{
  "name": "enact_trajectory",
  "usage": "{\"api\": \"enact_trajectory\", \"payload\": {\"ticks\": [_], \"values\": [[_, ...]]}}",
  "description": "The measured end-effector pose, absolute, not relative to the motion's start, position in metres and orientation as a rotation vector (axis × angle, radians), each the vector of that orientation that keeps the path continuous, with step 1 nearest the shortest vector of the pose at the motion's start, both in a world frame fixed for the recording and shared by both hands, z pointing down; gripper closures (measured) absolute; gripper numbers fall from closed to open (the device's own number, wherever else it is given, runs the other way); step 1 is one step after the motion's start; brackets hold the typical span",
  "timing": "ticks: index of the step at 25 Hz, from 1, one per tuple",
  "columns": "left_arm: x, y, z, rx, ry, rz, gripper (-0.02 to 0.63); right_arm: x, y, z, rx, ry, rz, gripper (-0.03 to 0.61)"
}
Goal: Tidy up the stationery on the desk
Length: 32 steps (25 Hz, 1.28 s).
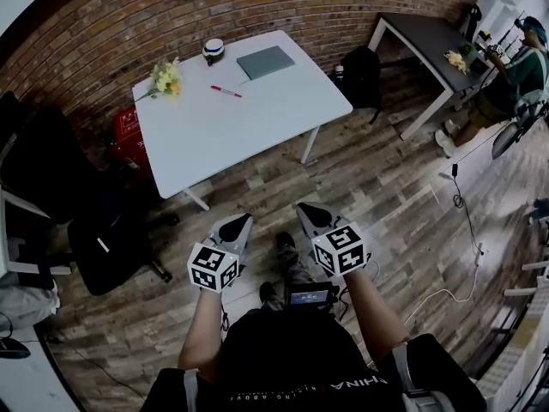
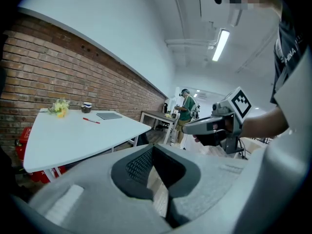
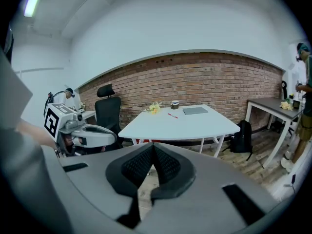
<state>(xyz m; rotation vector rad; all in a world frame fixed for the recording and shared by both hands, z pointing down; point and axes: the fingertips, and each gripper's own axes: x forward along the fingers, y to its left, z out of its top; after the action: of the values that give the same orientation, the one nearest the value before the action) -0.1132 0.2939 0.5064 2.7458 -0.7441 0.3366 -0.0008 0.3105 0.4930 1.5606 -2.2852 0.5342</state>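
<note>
- The left tool (image 2: 152, 147) and the right tool (image 3: 153, 146) each have their jaws closed together on nothing. They are held side by side over the wooden plank floor (image 1: 386, 196), well apart from the white rectangular worktop (image 1: 257, 123).
- The step in hand looks like the approach, so walk up to the near edge first; nothing is within reach from here.
- The slim red pen (image 1: 226, 91) lies loose toward the far edge, between the bunch of yellow flowers (image 1: 166, 77) at the far left corner and the flat grey notebook (image 1: 265, 62) near the far right corner.
- The small dark round cup with a pale rim (image 1: 214, 50) stands near the pen, on the far edge.
- Open one tool only once it is over the pen, and bring the jaws across the shaft, since a thin pen probably rolls.
- The cup seems the likely home for the pen.
</note>
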Motion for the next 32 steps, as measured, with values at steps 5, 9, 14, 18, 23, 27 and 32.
{"api": "enact_trajectory", "payload": {"ticks": [5,9,14,18,23,27,32], "values": [[-0.108,0.264,0.511,2.74,-0.761,0.357,0.611,0.005,0.276,0.497,1.55,-2.308,0.542,0.569],[-0.1,0.231,0.512,2.733,-0.78,0.377,0.611,0.011,0.236,0.5,1.529,-2.326,0.553,0.569],[-0.086,0.183,0.506,2.718,-0.818,0.392,0.611,0.026,0.186,0.493,1.497,-2.348,0.551,0.569],[-0.067,0.148,0.498,2.712,-0.849,0.389,0.611,0.047,0.147,0.485,1.478,-2.365,0.546,0.569],[-0.048,0.11,0.496,2.694,-0.896,0.392,0.611,0.066,0.102,0.484,1.433,-2.389,0.537,0.569],[-0.037,0.081,0.495,2.676,-0.937,0.398,0.611,0.077,0.071,0.484,1.393,-2.408,0.532,0.569],[-0.024,0.055,0.5,2.642,-0.967,0.422,0.611,0.091,0.043,0.493,1.349,-2.425,0.556,0.569]]}}
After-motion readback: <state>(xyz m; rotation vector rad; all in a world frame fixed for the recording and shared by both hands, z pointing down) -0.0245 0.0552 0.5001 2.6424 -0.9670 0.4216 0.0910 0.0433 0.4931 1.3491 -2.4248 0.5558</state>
